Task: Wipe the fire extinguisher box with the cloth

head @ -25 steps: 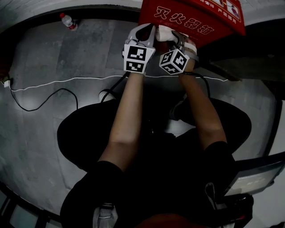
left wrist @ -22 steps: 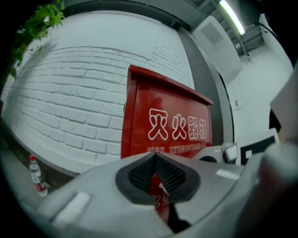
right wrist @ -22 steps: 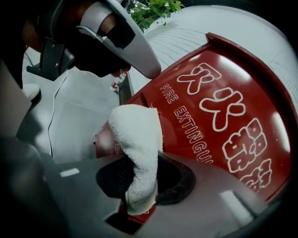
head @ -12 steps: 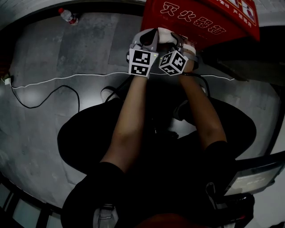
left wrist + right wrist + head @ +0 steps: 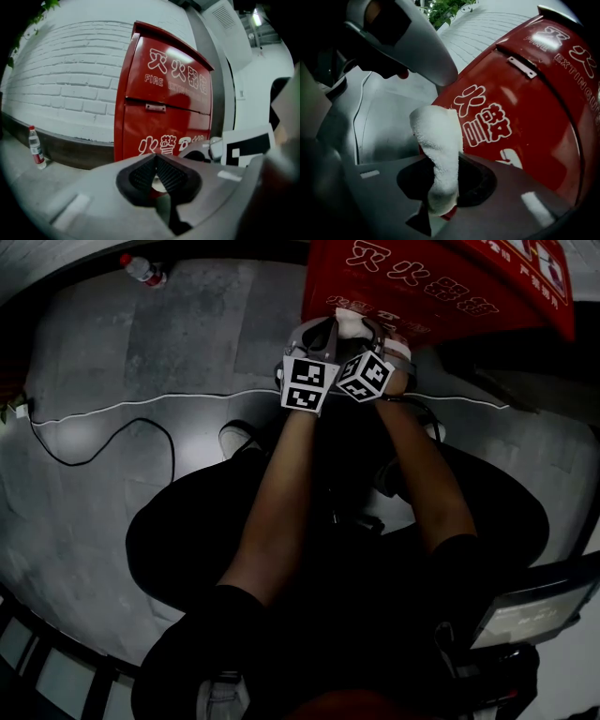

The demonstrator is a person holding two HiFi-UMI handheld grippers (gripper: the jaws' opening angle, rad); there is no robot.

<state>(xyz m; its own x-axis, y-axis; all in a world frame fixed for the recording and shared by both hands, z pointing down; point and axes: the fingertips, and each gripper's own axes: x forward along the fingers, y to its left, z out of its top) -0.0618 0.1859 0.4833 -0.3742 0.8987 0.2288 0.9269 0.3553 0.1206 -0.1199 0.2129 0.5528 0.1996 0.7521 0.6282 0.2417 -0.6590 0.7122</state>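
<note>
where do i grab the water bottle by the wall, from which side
Grip the water bottle around its middle, coming in level from the open floor side. It stands upright close to the brick wall, so the far side is blocked, and its round body suits jaws closing across it. The left tool is shut, so open it first.

Left hand-held gripper (image 5: 156, 174) closed (right (image 5: 440, 183) grips cloth (image 5: 438, 140)).

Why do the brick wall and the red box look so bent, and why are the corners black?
Left gripper view: the wide-angle lens bows the brick wall and the fire extinguisher box, blackens the corners, and glare washes the top lettering. Right gripper view: the cloth is sharp, with glare on the box. Head view: dim, with dark edges.
</note>
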